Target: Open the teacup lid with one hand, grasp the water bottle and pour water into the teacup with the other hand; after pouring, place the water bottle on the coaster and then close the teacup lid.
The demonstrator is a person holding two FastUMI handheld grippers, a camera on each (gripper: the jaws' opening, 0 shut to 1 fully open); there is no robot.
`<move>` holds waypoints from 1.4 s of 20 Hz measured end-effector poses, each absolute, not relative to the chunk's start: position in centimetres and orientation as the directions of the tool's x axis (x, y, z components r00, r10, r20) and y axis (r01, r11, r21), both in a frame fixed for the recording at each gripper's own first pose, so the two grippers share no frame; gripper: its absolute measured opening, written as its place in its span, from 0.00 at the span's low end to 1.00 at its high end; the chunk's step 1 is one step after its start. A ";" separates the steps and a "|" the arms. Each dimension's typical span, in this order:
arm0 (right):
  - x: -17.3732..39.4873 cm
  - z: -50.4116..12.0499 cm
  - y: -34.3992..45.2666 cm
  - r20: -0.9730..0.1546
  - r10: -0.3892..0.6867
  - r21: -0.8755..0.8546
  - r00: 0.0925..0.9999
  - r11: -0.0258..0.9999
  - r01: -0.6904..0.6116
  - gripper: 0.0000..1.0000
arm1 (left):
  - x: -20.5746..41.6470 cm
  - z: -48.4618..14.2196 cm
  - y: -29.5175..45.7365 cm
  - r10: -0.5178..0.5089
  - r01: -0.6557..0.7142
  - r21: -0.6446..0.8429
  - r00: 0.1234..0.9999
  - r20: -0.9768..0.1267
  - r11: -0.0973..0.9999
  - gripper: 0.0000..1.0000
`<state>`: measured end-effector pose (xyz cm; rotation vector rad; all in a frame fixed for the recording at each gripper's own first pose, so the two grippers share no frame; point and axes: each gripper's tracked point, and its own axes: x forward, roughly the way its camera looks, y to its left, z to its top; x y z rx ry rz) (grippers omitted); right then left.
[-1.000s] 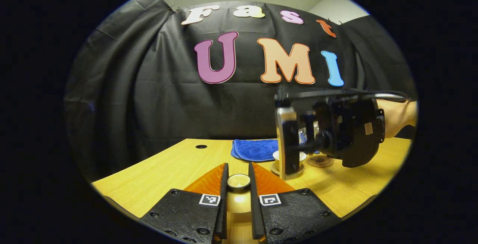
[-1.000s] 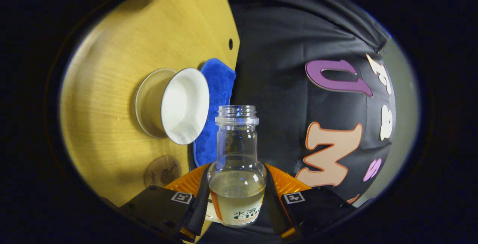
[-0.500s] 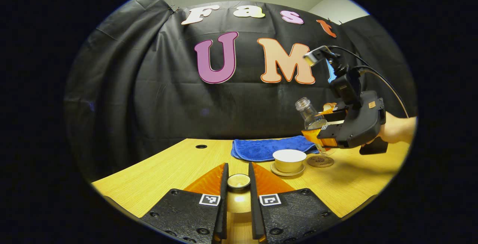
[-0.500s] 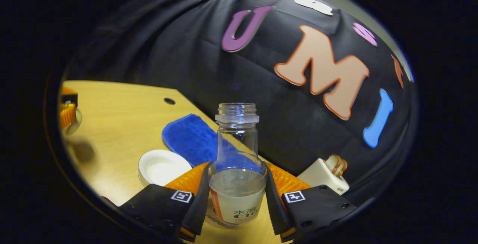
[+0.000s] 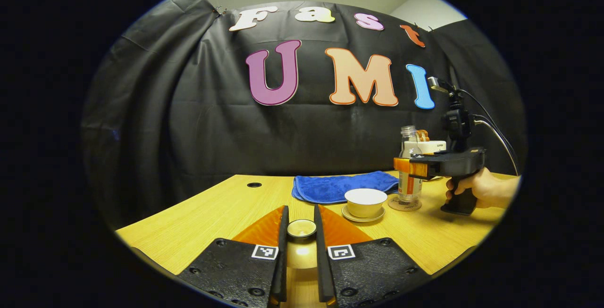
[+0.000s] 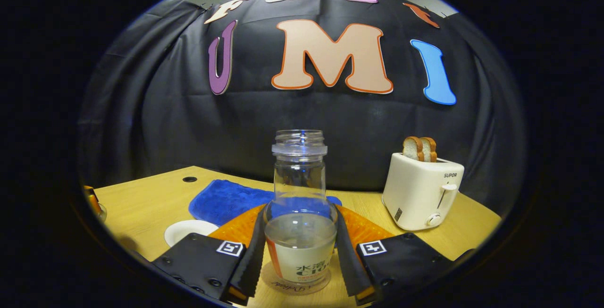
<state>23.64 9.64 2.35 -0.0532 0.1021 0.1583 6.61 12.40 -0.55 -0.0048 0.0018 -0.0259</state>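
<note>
Presently the right hand-held gripper (image 6: 298,256) is clamping the bottle (image 6: 299,223) low on its body, both fingers pressing its sides, and is setting it upright on the coaster (image 5: 405,204), whose rim is showing just under the bottle's base between the fingers. In the left gripper view the bottle is standing just beyond the cup (image 5: 365,202), which is sitting uncovered on its saucer on the desk (image 5: 226,209). The left hand-held gripper (image 5: 301,232) is pinching the lid (image 5: 301,228) between its fingertips, near the desk. To finish this step well, in my judgement, the base should be seated flat and centred before the fingers part, then the gripper drawn straight back, since the bottle is open-topped with water inside.
</note>
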 end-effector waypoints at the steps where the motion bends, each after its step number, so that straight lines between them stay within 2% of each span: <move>1: 23.7 2.3 9.5 -0.096 0.152 -0.039 0.984 0.987 -0.157 0.74 | 6.7 -0.6 12.4 -0.026 0.026 -0.005 1.000 -0.002 1.000 0.23; 7: 23.7 1.2 9.3 -0.096 0.143 0.010 0.985 0.990 -0.142 0.74 | 6.7 -0.6 12.3 -0.026 0.026 -0.005 1.000 -0.002 1.000 0.23; 11: 23.2 1.0 8.9 -0.022 0.161 -0.006 0.987 0.987 -0.162 0.74 | 6.7 -0.6 12.4 -0.026 0.026 -0.005 1.000 -0.002 1.000 0.24; 16: 23.2 0.7 8.7 -0.020 0.165 0.010 0.986 0.986 -0.165 0.76 | 6.7 -0.6 12.4 -0.026 0.026 -0.005 1.000 -0.002 1.000 0.24; 20: 23.0 0.5 8.4 -0.024 0.152 0.004 0.988 0.988 -0.152 0.81 | 6.7 -0.5 12.3 -0.026 0.026 -0.005 1.000 -0.001 1.000 0.24; 22: 22.9 0.4 8.3 -0.024 0.145 0.004 0.989 0.990 -0.144 1.00 | 6.7 -0.5 12.4 -0.026 0.026 -0.004 1.000 -0.001 1.000 0.23; 28: 21.6 0.5 7.5 -0.021 0.122 0.003 0.992 0.993 -0.122 1.00 | 6.7 -0.5 12.4 -0.026 0.026 -0.005 1.000 -0.001 1.000 0.23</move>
